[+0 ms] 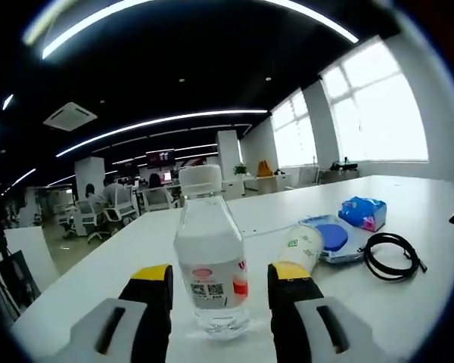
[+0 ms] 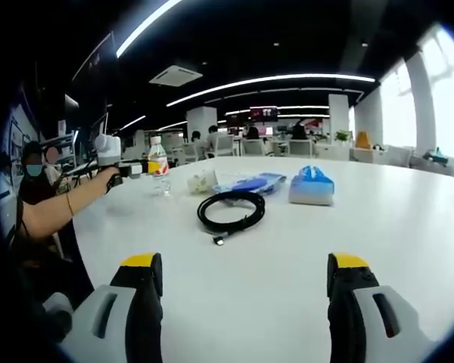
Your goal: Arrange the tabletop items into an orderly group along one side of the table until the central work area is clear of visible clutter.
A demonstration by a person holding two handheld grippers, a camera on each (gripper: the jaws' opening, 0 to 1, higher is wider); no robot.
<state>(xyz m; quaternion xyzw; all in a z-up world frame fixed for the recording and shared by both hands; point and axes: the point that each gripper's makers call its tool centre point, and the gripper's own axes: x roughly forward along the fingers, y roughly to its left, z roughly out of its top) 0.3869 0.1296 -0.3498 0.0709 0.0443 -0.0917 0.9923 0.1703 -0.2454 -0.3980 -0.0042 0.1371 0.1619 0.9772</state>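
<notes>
Left gripper point(image 1: 221, 283): we see its yellow-tipped jaws spread, one on each side of the bottle, with a gap to the plastic on both sides; nothing is pinched.

Water bottle point(image 1: 210, 261): we find it upright on the white table point(image 1: 408, 219), between our left jaws, white cap on. Its label is white with a red band and a small printed code; the writing is too small for us to read. In the right gripper view it stands point(image 2: 158, 172) far across the table, by the other gripper.

Paper cup point(image 1: 303, 246): lying on its side just right of the bottle, with a small green mark that we cannot read.

Blue-and-white flat pack point(image 1: 334, 239): behind the cup, touching or just beside it; no legible text.

Blue tissue pack point(image 1: 363, 212): farther back, near the flat pack; its print is unreadable.

Black cable point(image 1: 392, 255): coiled in a loose loop, right of the flat pack; in the right gripper view it point(image 2: 231, 210) lies mid-table with one plug end toward us.

Right gripper point(image 2: 242, 291): jaws wide apart above bare table, holding nothing, well apart from all the items.
</notes>
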